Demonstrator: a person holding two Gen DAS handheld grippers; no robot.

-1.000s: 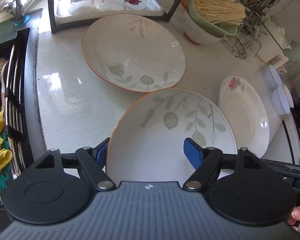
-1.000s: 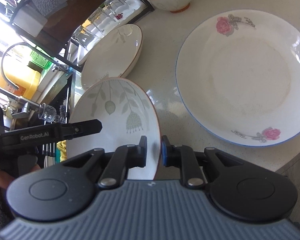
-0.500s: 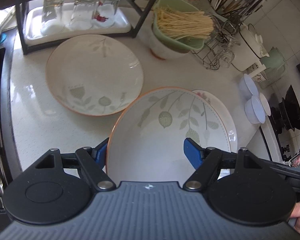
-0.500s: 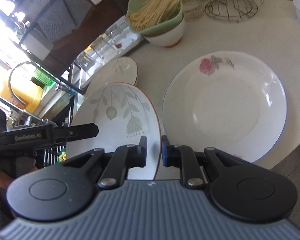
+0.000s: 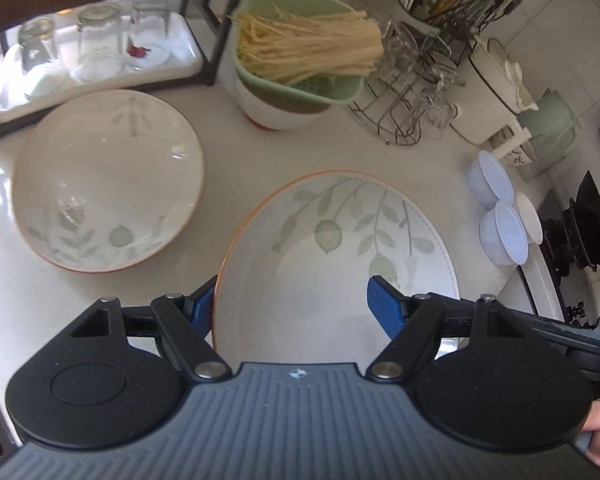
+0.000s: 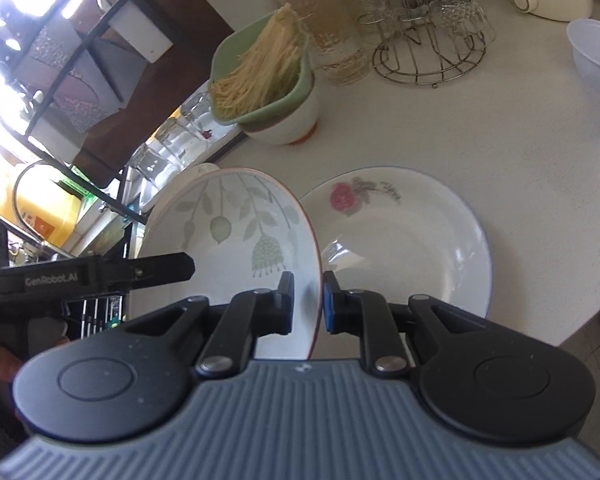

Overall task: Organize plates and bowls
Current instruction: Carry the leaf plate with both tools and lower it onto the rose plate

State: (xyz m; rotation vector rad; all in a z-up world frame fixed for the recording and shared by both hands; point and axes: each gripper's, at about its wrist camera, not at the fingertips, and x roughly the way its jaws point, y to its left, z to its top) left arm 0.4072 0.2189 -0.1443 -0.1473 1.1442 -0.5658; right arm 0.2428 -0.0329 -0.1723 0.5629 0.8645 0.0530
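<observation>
While the right gripper (image 6: pixel 307 300) has its jaws clamped on the rim of the leaf-pattern bowl (image 6: pixel 236 236), the left gripper (image 5: pixel 290 306) has its jaws wide apart around the opposite rim, one blue pad outside the rim and the other inside over the bowl; if they press on it I cannot tell. The bowl is in the air, above the counter (image 5: pixel 228 152). Just right of the right jaws, lower, lies the rose plate (image 6: pixel 412 248). Far left of the left jaws lies a second leaf bowl (image 5: pixel 104 178). Ahead stand a green colander with noodles (image 5: pixel 296 48), a wire rack (image 5: pixel 404 108) and small white bowls (image 5: pixel 500 220).
</observation>
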